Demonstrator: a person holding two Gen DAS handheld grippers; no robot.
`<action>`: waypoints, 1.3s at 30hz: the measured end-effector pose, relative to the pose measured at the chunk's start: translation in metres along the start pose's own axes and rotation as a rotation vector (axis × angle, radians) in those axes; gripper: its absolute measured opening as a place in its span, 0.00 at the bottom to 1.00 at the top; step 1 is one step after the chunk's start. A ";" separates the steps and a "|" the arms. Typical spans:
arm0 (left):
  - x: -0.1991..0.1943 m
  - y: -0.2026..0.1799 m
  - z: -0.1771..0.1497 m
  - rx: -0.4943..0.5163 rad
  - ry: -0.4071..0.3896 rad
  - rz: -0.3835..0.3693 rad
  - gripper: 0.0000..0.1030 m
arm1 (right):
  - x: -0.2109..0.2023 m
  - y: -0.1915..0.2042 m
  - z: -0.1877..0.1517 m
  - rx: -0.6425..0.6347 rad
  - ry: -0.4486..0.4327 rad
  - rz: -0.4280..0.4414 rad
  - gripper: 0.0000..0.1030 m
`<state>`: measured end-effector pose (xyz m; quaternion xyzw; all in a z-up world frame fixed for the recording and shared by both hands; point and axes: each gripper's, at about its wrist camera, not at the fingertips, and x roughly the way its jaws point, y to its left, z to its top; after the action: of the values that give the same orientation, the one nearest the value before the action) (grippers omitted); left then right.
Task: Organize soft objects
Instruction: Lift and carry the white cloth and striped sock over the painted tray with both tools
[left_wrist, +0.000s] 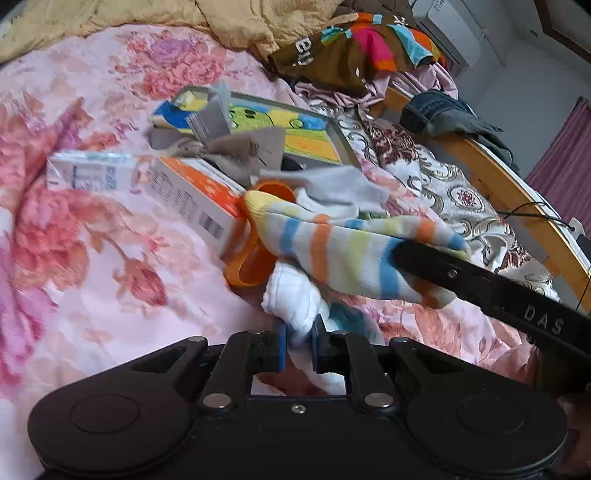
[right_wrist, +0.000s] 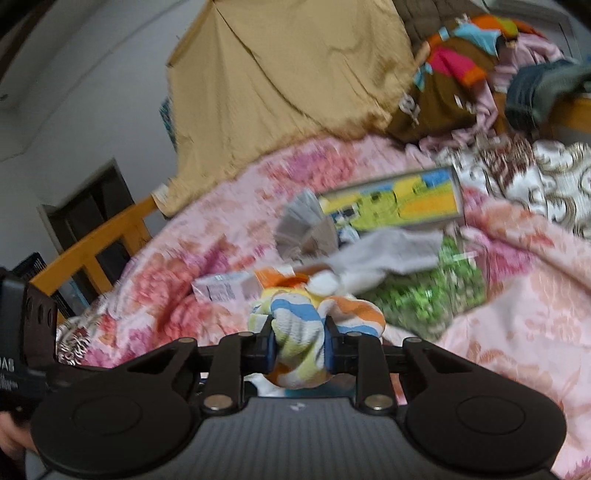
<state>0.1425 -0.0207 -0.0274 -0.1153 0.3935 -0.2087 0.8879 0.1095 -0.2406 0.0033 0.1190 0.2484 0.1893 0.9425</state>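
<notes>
Status: early stage, by judgement. Landmark: orange-and-white carton (left_wrist: 192, 195) on the floral bed cover (left_wrist: 92, 280).

- White box (left_wrist: 86, 171): left of the carton, touching its end.
- Orange ring (left_wrist: 255, 254): against the carton's right end.
- Grey sock (left_wrist: 332, 188): loose, right of the carton, unsorted.
- Striped sock (left_wrist: 343, 254): lifted right of the carton, overlapping the ring; far end pinched.
- White sock (left_wrist: 295, 299): below-right of the carton, bunched.
- Green packet (right_wrist: 432, 291): beyond the socks.

Poses:
- Left tool (left_wrist: 298, 341): low over the cover, pressed together on the white sock.
- Right tool (right_wrist: 299, 345): reaches in from the right, clamped on the striped sock's bunched end.

Remaining: pairing, placing; clothes heaped behind.
</notes>
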 end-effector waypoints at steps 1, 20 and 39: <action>-0.006 0.000 0.004 -0.003 0.001 0.006 0.12 | -0.003 0.001 0.001 -0.007 -0.018 0.006 0.25; -0.057 0.011 0.093 -0.111 0.027 -0.087 0.12 | -0.025 -0.007 0.076 0.000 -0.256 0.074 0.25; 0.085 -0.001 0.252 -0.009 -0.161 -0.017 0.13 | 0.136 -0.103 0.176 0.087 -0.313 -0.004 0.25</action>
<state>0.3820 -0.0510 0.0854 -0.1391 0.3206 -0.2046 0.9143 0.3399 -0.2994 0.0627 0.1870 0.1067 0.1555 0.9641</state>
